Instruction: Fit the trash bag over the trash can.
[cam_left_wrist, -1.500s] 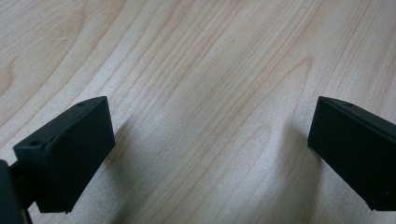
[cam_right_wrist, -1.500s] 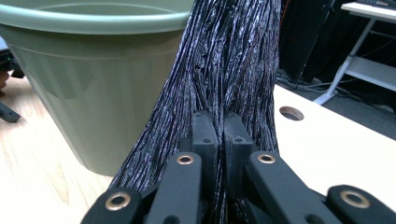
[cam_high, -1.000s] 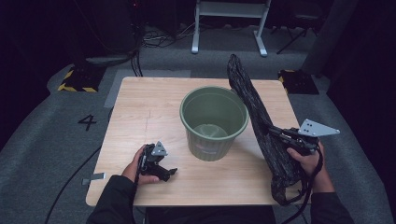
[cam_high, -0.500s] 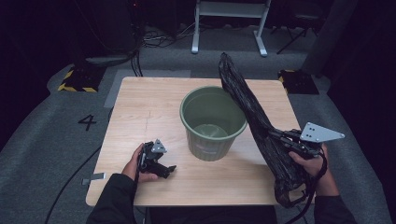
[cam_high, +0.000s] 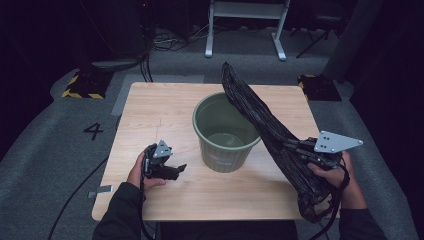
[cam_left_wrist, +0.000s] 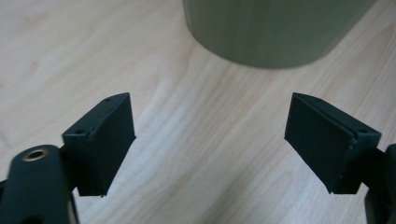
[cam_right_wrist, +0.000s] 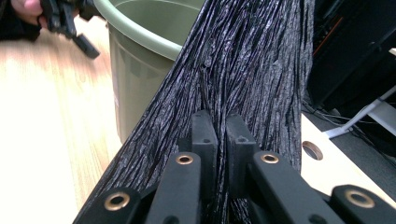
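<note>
The right gripper (cam_high: 295, 148) is clamped on a crinkled black bin bag (cam_high: 260, 117), holding it stretched in a long slant whose upper end hangs over the far rim of the green bin (cam_high: 225, 131) on the wooden table (cam_high: 150, 107), while the lower end droops past the table's near edge by the person's right hand (cam_high: 345, 182). The step in hand looks like bringing the bag to the bin so it can line it. The left gripper (cam_high: 172, 170) hovers low over the table just left of the bin; its jaws stand well apart with nothing between them, though they have just been closing a little. Next, the left gripper probably needs to catch the bag's free edge so the two can pull its mouth open over the rim. The right gripper view shows the pinch itself, the two jaws pressed together on the folds of plastic. The left gripper view shows bare wood between its jaws and the bin's wall just ahead.
</note>
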